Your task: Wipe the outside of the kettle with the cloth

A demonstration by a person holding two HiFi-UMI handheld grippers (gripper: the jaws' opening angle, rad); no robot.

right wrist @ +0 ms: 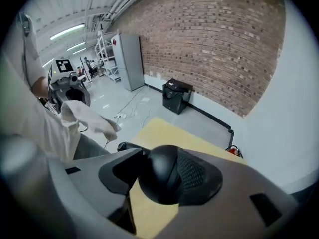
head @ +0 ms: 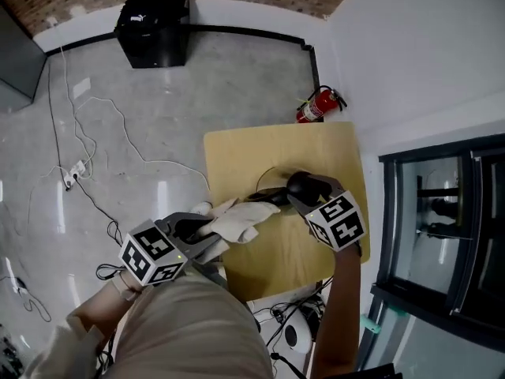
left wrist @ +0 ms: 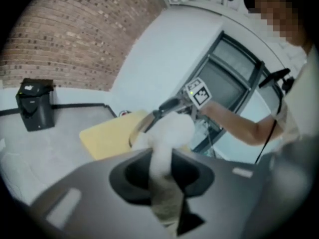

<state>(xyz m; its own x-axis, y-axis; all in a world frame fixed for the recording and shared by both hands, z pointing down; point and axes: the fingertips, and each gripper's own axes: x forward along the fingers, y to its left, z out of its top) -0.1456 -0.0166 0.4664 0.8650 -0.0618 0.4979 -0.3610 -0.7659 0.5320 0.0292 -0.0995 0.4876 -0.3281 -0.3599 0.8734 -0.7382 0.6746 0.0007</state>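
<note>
A white cloth (head: 241,219) hangs from my left gripper (head: 201,231), which is shut on it just off the near left edge of the wooden table (head: 276,144). In the left gripper view the cloth (left wrist: 169,131) bulges out between the jaws. My right gripper (head: 304,192) is shut on the kettle's rounded black handle (right wrist: 162,173) above the table. The kettle (head: 272,194) shows only as black parts and a thin curved rim; its body is hard to make out. The cloth's tip lies close to the kettle; whether they touch I cannot tell.
A red fire extinguisher (head: 316,105) stands on the floor beyond the table. A black box (head: 154,28) sits by the brick wall, and cables (head: 79,168) trail over the grey floor on the left. A dark glass-fronted cabinet (head: 450,219) stands right of the table.
</note>
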